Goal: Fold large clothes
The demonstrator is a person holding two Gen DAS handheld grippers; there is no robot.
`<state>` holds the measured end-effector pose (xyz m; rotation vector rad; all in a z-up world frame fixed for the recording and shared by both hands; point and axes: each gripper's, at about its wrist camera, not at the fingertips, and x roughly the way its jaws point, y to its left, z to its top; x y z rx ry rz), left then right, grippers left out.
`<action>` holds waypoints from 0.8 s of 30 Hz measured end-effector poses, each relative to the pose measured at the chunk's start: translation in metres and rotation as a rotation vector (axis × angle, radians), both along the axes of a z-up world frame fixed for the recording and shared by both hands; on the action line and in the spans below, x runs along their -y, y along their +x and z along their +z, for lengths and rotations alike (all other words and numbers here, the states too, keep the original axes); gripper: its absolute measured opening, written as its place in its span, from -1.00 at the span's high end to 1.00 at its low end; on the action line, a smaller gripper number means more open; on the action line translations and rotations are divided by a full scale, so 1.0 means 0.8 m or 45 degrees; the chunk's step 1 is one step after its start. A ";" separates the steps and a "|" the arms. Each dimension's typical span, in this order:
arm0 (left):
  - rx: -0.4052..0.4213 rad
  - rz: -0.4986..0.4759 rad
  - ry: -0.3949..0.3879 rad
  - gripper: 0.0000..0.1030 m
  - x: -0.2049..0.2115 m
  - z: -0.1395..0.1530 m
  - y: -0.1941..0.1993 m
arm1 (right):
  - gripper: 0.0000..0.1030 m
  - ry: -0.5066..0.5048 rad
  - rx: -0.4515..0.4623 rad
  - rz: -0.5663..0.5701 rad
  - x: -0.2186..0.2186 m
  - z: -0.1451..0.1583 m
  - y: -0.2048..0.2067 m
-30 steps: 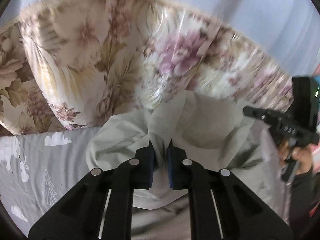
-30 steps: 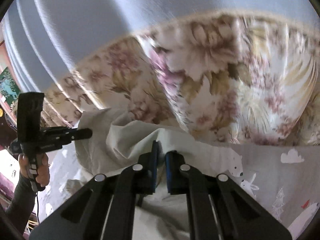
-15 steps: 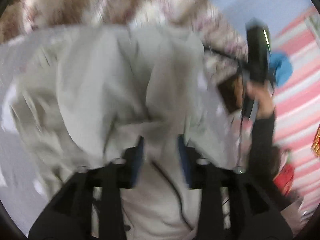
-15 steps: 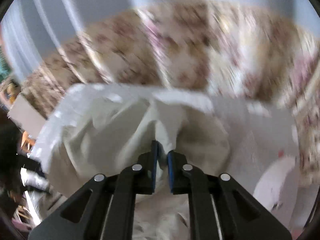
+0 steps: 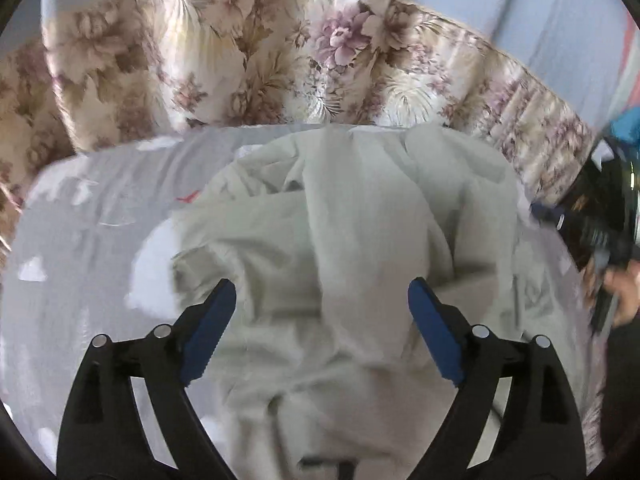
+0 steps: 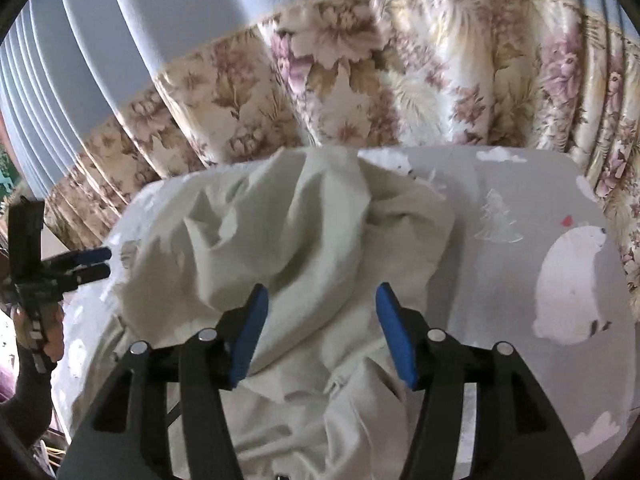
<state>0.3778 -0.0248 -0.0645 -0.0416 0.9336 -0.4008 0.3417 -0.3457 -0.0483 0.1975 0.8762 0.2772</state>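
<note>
Two views, same bed: I see the grey sheet [image 6: 516, 208] with bears and trees running back to the floral curtain [image 5: 256, 52]. On the sheet lies the pale garment [image 5: 360, 216], crumpled in loose folds, its far edge near the curtain. My left gripper [image 5: 322, 332] hangs over it, fingers spread wide, gripping nothing. My right gripper [image 6: 318, 328] is parted too, blue pads clear of the cloth, nothing held.

Lying crumpled on the bedsheet [image 6: 520, 280], with the curtain [image 6: 400, 80] hanging behind: the garment [image 6: 300, 232]. Hovering over its near part with jaws spread: the left gripper [image 5: 322, 320] and, further right, the right gripper [image 6: 320, 328].
</note>
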 end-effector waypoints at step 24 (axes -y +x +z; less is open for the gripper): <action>0.103 0.038 0.382 0.66 -0.007 -0.074 -0.017 | 0.62 -0.617 -0.004 0.125 -0.068 -0.052 -0.034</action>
